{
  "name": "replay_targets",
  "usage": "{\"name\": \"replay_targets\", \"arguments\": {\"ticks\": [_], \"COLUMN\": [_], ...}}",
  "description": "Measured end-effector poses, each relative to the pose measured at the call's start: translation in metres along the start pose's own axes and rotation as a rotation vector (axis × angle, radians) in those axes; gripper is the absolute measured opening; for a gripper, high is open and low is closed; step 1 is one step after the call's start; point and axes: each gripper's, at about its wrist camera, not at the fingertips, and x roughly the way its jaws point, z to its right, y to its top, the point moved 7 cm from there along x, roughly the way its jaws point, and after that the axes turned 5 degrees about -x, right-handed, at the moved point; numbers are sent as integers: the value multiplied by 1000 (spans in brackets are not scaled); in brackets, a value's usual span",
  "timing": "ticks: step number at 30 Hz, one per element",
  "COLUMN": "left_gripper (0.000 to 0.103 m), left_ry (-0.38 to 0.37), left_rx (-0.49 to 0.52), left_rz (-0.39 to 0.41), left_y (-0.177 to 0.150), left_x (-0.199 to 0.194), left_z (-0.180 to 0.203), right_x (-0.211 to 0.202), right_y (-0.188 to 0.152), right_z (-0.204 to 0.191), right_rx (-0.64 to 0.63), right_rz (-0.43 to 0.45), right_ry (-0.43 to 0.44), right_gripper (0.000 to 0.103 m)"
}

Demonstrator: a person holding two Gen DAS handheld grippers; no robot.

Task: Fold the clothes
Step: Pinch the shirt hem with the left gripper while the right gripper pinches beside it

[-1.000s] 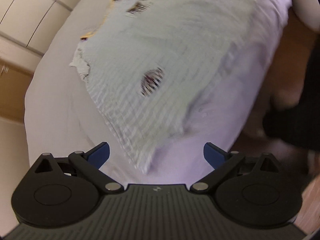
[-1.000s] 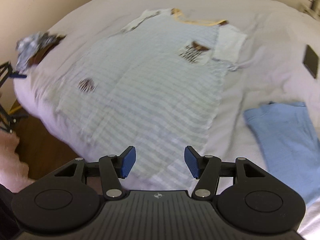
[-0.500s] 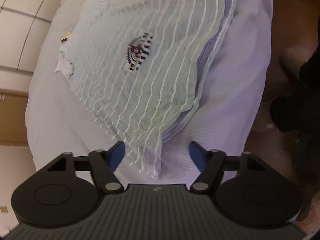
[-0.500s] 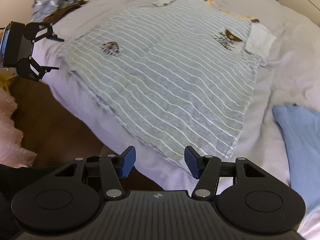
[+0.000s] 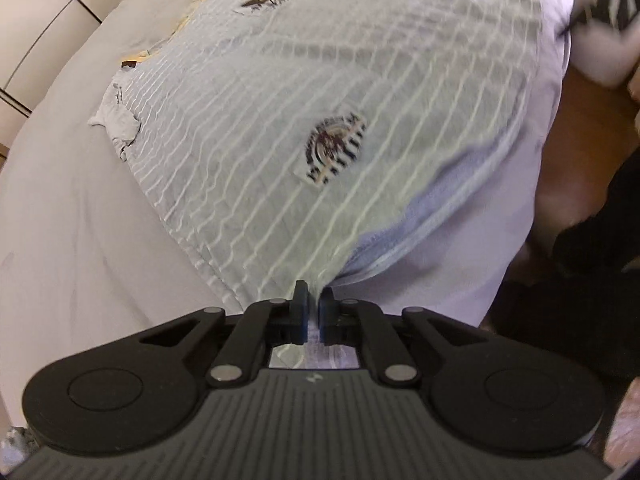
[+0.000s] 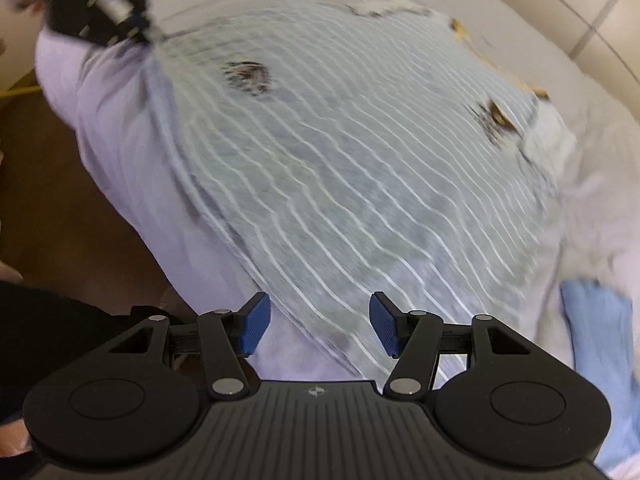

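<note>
Left wrist view: the left gripper has its fingers pressed together on a hem corner of the shirt, a grey, white-striped tee spread flat on the bed, collar at the far end and hem at the near edge of the mattress. A round patch sits on the cloth just ahead of the pinch, and the fabric bunches into a small peak where the fingers bite, so the hold looks like it takes both layers; I would keep that grip firm and low and not lift until the other corner is held too, or the hem will skew. Right wrist view: the right gripper is spread, its blue pads on either side of the shirt's other hem corner, hovering just over the cloth near the bed's edge. The left gripper shows blurred at the upper left, on the far corner of the hem. A blue garment lies apart at the right on the bed. The step looks like taking both hem corners: the right one should come down square so the pads straddle the edge, catch both layers and close well in from the fringe; then both corners can rise level with the hem taut between them.
</note>
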Motion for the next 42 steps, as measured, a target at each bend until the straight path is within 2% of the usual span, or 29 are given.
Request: {"name": "replay_targets", "arguments": {"ticks": [3, 9, 10, 12, 15, 19, 22, 23, 24, 26, 29, 33, 36, 42], "left_gripper": [3, 3, 3, 3, 3, 3, 3, 3, 3, 3, 2, 2, 2, 1], "left_ry": [-36, -107, -119, -123, -113, -97, -81, -75, -68, -55, -35, -10, -5, -6], "left_rx": [-60, -180, -200, -214, -212, -192, -162, -149, -137, -111, -74, -24, 12, 57], "left_rz": [16, 48, 53, 57, 55, 55, 59, 58, 57, 55, 51, 47, 54, 61], "left_y": [8, 23, 26, 28, 27, 27, 28, 28, 28, 29, 29, 30, 26, 18], "left_x": [-9, -27, -30, -33, -35, -32, -34, -36, -38, -43, -49, -59, -82, -121], "left_z": [-9, -26, -29, -33, -38, -39, -38, -38, -38, -37, -37, -35, -25, -3], "right_x": [15, 40, 43, 47, 53, 50, 47, 45, 44, 42, 31, -5, -28, -68], "right_y": [7, 31, 36, 41, 30, -12, -48, -55, -63, -66, -64, -53, -46, -40], "right_z": [-20, -47, -50, -50, -30, 8, 35, 40, 45, 51, 59, 71, 74, 68], "right_rx": [-70, -112, -124, -128, -116, -144, -162, -179, -196, -228, -270, -301, -370, -382], "right_rz": [34, 141, 158, 177, 134, 45, -18, -26, -34, -42, -37, -13, -36, -47], "right_ry": [-39, -64, -78, -121, -200, -303, -330, -327, -324, -291, -248, -200, -151, -93], "right_gripper": [66, 66, 64, 54, 43, 41, 32, 27, 15, 0, 0, 0, 0, 0]}}
